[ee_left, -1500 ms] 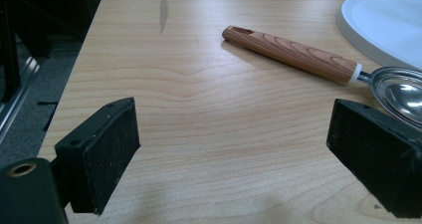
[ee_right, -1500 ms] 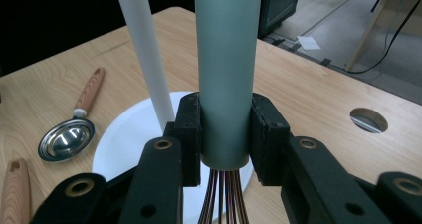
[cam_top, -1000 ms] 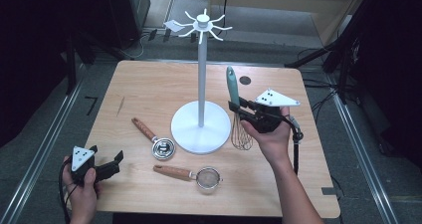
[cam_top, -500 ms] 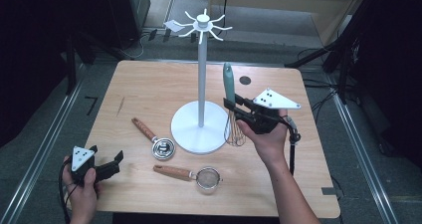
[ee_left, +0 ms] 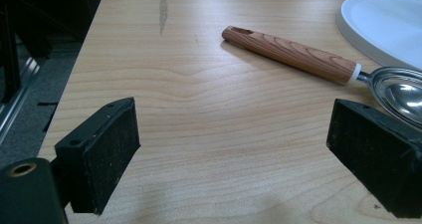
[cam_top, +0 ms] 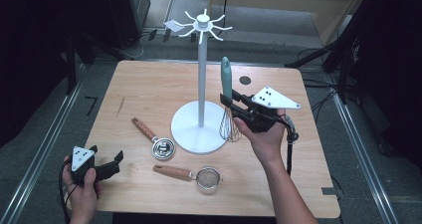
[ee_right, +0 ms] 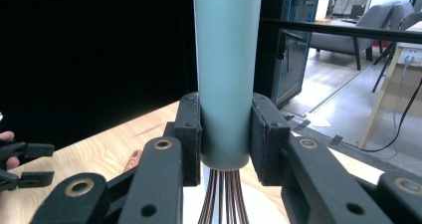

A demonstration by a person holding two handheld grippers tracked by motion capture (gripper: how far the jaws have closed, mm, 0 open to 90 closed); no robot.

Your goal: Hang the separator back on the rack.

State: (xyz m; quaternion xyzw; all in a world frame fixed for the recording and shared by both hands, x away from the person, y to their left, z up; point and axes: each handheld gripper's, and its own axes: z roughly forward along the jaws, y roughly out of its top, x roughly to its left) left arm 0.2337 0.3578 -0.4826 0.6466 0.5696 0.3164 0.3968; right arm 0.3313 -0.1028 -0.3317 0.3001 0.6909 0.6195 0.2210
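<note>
Grippers: two; right gripper (cam_top: 234, 106) pinches the whisk handle, left gripper (cam_top: 110, 166) rests spread at the table's near left corner.
Stand: one white hook stand (cam_top: 201, 79), mid-table.
Utensils: one whisk, one strainer (cam_top: 208, 177), one measuring scoop (cam_top: 163, 148), perhaps a small cup.
Whisk (cam_top: 227, 84): teal handle upright, wire loops hanging, just right of the stand's base.
Surface: pale wood table (cam_top: 149, 89); dark room around.
</note>
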